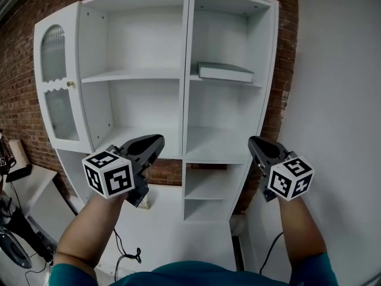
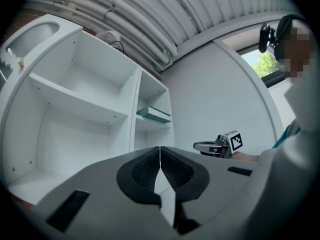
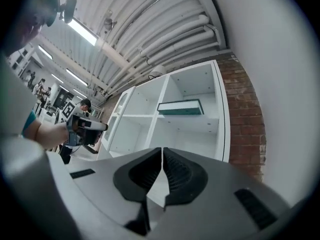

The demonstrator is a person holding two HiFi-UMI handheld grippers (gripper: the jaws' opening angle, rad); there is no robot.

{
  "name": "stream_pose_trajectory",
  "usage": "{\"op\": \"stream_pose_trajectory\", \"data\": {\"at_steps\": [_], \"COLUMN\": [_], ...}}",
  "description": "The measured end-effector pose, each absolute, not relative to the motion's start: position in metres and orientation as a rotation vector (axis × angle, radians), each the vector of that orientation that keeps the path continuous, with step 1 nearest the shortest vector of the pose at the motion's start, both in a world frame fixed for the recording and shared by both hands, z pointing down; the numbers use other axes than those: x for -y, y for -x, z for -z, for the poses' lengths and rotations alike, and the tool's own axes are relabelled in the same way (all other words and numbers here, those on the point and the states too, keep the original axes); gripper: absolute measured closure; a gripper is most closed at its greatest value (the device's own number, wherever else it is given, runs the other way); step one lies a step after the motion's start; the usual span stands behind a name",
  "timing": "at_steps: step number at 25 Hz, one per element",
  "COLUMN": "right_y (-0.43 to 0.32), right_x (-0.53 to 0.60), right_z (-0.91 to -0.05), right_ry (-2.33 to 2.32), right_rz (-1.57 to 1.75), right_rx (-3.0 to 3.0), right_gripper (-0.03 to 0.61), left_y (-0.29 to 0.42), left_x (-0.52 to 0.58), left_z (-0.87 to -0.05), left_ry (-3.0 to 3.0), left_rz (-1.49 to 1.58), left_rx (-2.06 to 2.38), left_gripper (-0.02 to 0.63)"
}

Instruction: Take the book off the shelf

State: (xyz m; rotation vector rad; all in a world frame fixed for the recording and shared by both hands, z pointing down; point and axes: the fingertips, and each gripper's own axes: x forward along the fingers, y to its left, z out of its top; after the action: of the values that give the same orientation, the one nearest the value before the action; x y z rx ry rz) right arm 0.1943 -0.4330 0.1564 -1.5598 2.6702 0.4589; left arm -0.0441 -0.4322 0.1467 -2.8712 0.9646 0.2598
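A flat book (image 1: 225, 71) with a teal edge lies on the upper right shelf of the white cabinet (image 1: 186, 52). The same book (image 2: 154, 114) shows in the left gripper view, and the book (image 3: 181, 107) lies ahead and above the jaws in the right gripper view. My left gripper (image 1: 158, 142) is held up in front of the lower left shelf, jaws shut and empty. My right gripper (image 1: 253, 142) hovers below the book's shelf, also shut with nothing between its pads. Both stand well short of the book.
The cabinet has a rounded glass door (image 1: 55, 88) on its left and stands against a brick wall (image 1: 18, 70). A white wall (image 1: 339, 100) runs along the right. Cables (image 1: 125, 255) and dark gear lie on the floor at lower left.
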Motion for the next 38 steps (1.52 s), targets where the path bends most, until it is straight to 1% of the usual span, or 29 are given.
{"op": "stream_pose_trajectory", "data": {"at_steps": [5,10,13,16,19,31,38], "right_y": [-0.183,-0.172,-0.164,-0.155,-0.144,-0.106,-0.097], "right_x": [0.437,0.44,0.444,0.45,0.457,0.511,0.548], "right_z": [-0.117,-0.078,-0.058,-0.043,-0.032,-0.009,-0.014], "right_ry": [1.578,1.584,1.614,1.661,1.671,1.718,1.766], "right_rz": [-0.592,-0.761,-0.926,-1.143,-1.28,-1.723,-1.865], "right_rx": [-2.664,-2.666,-2.673,-2.672,-2.687,-2.789,-2.936], "right_gripper": [0.549,0.444,0.39,0.355,0.33,0.298,0.284], "left_y": [0.045,0.045,0.045,0.044,0.043,0.045,0.058], "left_x": [0.434,0.44,0.443,0.448,0.455,0.482,0.491], "left_z": [-0.116,-0.089,-0.077,-0.071,-0.069,-0.061,-0.064], "left_ry": [2.854,2.839,2.826,2.818,2.827,2.823,2.818], "left_rz": [-0.256,-0.257,-0.246,-0.232,-0.223,-0.176,-0.168], "left_rx": [-0.946,-0.937,-0.938,-0.937,-0.944,-0.993,-1.027], "left_gripper": [0.595,0.595,0.595,0.595,0.595,0.595,0.595]}}
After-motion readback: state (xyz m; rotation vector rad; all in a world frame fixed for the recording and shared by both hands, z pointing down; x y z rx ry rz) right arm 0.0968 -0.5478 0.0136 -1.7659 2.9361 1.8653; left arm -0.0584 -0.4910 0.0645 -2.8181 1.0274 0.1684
